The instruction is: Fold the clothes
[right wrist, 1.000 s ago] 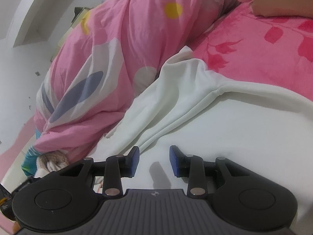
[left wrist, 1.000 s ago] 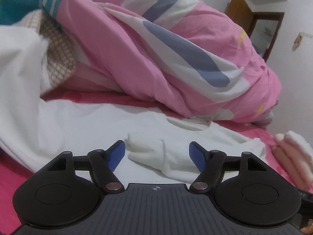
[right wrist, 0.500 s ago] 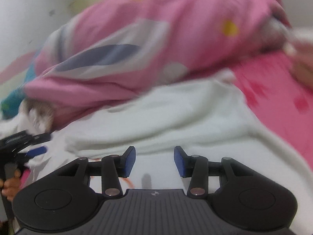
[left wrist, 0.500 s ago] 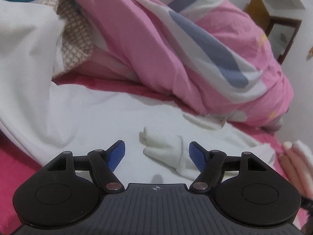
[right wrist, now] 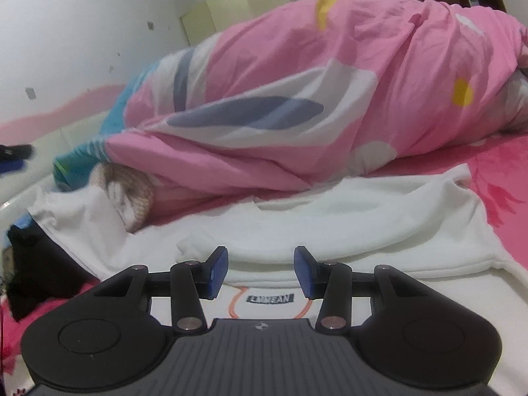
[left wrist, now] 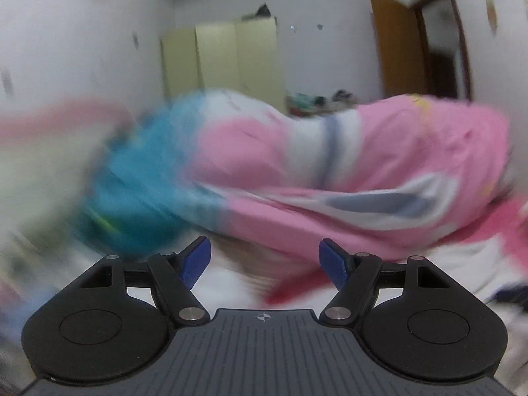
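**Both grippers empty over white garment on bed**

The left hand-held gripper (left wrist: 264, 259) was released, jaws wide apart w/ nothing between them; its view was badly motion-blurred. It pointed across the bed toward the pink duvet (left wrist: 379, 165), w/ a teal/blue bundle (left wrist: 132, 191) to the left of it. Behind stood a pale yellow wardrobe (left wrist: 221, 59) and a wooden door (left wrist: 396, 43) by a dark doorway.

The right hand-held gripper (right wrist: 260, 272) was also released, jaws partly apart, no cloth pinched. It hung just above the white garment (right wrist: 330, 227), which lay spread on the bed's pink floral sheet (right wrist: 501, 191), w/ a thick fold running across just past the fingertips. A dark label (right wrist: 270, 298) w/ orange outline showed on the fabric betw. the fingers, text not clear.

The heaped duvet lay directly behind the garment, along its far edge. At the left, a beige knit piece (right wrist: 128, 194) sat half under the duvet, touching the white cloth. A black garment (right wrist: 36, 264) lay at the near left edge.
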Action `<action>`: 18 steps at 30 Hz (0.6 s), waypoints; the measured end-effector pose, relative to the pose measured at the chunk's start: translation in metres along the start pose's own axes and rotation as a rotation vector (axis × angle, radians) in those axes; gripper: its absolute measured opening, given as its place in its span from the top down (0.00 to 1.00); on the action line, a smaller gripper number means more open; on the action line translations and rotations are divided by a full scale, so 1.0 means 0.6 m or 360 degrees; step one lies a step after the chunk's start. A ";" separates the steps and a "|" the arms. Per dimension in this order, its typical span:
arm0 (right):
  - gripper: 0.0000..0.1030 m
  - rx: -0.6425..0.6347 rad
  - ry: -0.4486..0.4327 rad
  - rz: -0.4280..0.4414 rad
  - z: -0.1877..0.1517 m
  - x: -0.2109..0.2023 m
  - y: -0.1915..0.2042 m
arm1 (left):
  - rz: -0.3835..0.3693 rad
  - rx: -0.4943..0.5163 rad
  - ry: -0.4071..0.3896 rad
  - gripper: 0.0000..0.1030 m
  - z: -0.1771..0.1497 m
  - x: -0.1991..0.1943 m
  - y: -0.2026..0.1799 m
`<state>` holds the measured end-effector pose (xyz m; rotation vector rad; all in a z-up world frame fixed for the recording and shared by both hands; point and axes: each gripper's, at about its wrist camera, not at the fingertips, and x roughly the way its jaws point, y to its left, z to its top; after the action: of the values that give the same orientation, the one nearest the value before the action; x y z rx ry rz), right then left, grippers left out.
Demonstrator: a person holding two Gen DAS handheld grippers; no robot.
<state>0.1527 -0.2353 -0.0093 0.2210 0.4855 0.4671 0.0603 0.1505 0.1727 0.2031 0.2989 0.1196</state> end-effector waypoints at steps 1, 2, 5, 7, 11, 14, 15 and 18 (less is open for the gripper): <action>0.55 -0.0006 -0.0013 0.0008 0.001 -0.005 -0.001 | 0.0095 0.0095 -0.0009 0.24 0.013 -0.017 0.018; 0.54 -0.0011 -0.0027 0.0016 0.002 -0.010 -0.001 | 0.0175 0.0157 -0.0007 0.23 0.020 -0.026 0.029; 0.54 -0.0019 -0.0049 0.0032 0.003 -0.017 -0.003 | 0.0237 0.0160 0.0074 0.17 -0.004 -0.015 0.044; 0.54 -0.0016 -0.0050 0.0025 0.003 -0.017 0.000 | 0.0141 0.0059 0.0170 0.17 -0.044 0.011 0.039; 0.54 -0.0034 -0.0069 0.0006 0.011 -0.025 0.014 | -0.0145 -0.0287 0.0263 0.18 -0.152 0.096 -0.014; 0.54 -0.0124 -0.0093 -0.0033 0.030 -0.038 0.036 | -0.0310 -0.0493 0.0217 0.19 -0.223 0.155 -0.086; 0.54 -0.0174 -0.0097 -0.0051 0.037 -0.042 0.044 | -0.0373 -0.0507 0.0239 0.19 -0.232 0.168 -0.108; 0.54 -0.0389 -0.0092 -0.0109 0.051 -0.041 0.069 | -0.0555 -0.0520 0.0332 0.21 -0.252 0.207 -0.170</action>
<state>0.1329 -0.2139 0.0399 -0.0171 0.3742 0.4473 0.1409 0.0966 -0.0258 -0.1878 0.5120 -0.1568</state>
